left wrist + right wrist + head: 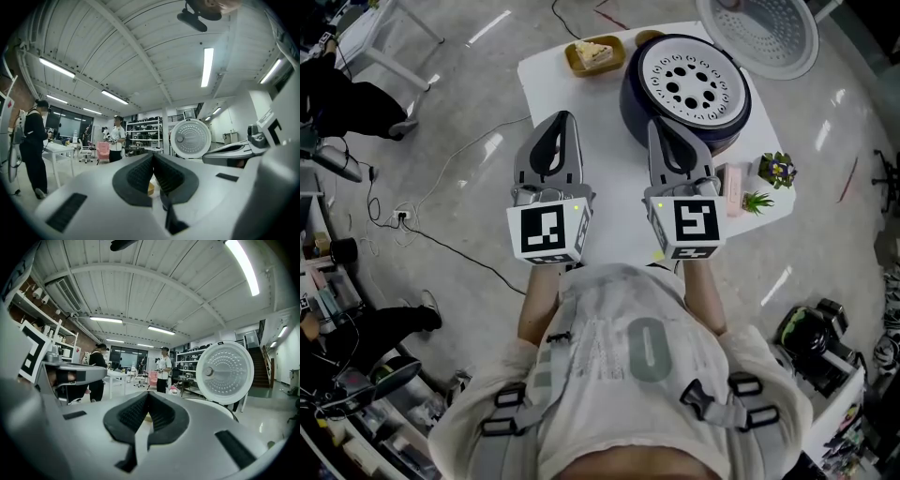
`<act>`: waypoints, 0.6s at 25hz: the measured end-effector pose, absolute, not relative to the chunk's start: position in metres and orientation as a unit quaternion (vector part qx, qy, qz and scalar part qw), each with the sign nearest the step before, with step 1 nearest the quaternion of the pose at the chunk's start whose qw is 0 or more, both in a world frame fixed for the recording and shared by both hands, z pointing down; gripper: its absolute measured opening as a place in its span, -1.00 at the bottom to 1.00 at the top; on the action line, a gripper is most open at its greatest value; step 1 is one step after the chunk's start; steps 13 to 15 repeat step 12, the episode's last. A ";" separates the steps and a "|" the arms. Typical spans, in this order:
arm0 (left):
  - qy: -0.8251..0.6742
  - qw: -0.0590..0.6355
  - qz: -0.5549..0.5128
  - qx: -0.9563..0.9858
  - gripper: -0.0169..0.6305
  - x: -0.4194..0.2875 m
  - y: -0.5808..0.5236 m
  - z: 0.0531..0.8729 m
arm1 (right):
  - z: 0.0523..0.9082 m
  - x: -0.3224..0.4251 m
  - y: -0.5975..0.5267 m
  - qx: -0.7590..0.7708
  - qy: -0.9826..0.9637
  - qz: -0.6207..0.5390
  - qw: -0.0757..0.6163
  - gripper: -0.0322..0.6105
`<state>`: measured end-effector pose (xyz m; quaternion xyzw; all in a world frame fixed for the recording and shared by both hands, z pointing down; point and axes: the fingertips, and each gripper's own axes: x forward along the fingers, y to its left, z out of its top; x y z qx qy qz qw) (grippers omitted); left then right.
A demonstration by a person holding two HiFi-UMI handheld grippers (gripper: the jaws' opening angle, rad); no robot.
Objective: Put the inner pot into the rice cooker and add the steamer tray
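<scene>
Head view: the dark navy round rice cooker (630, 101) sits at the far right of the white rectangular table (551, 92), w/ the pale grey perforated round steamer tray (694, 82) seated in its mouth; the inner pot isn't visible, prob. under the tray, so I'd judge both placings done; the white dimpled round lid (759, 33) stands open behind, so at most closing it is left; the left gripper (564, 117) and right gripper (657, 125) hang side by side nearer the person, the right one's tip just at the cooker's near edge, neither carrying anything. Left gripper view: dark ribbed pads (140, 172) pressed together, nothing between; lid upright beyond. Right gripper view: same, jaws closed tight and empty, lid upright to the right. Count: 1 cooker, 1 tray, 1 lid, 2 grippers, 1 mustard-yellow dish (577, 62) w/ 1 pale wedge of food (593, 52), 2 small potted plants (778, 170), 1 pink flat item (733, 187).
</scene>
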<state>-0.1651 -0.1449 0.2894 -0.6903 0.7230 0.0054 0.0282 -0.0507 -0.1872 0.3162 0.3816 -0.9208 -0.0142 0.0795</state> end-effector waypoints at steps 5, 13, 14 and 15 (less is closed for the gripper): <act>0.719 0.021 0.004 -0.694 -0.88 -0.163 -0.148 0.292 | 0.316 -0.051 -0.188 0.373 -0.925 -0.015 0.076 -0.88; 0.722 0.006 0.007 -0.692 -0.88 -0.167 -0.146 0.300 | 0.319 -0.054 -0.182 0.361 -0.929 -0.020 0.077 -0.88; 0.722 0.006 0.007 -0.692 -0.88 -0.167 -0.146 0.300 | 0.319 -0.054 -0.182 0.361 -0.929 -0.020 0.077 -0.88; 0.722 0.006 0.007 -0.692 -0.88 -0.167 -0.146 0.300 | 0.319 -0.054 -0.182 0.361 -0.929 -0.020 0.077 -0.88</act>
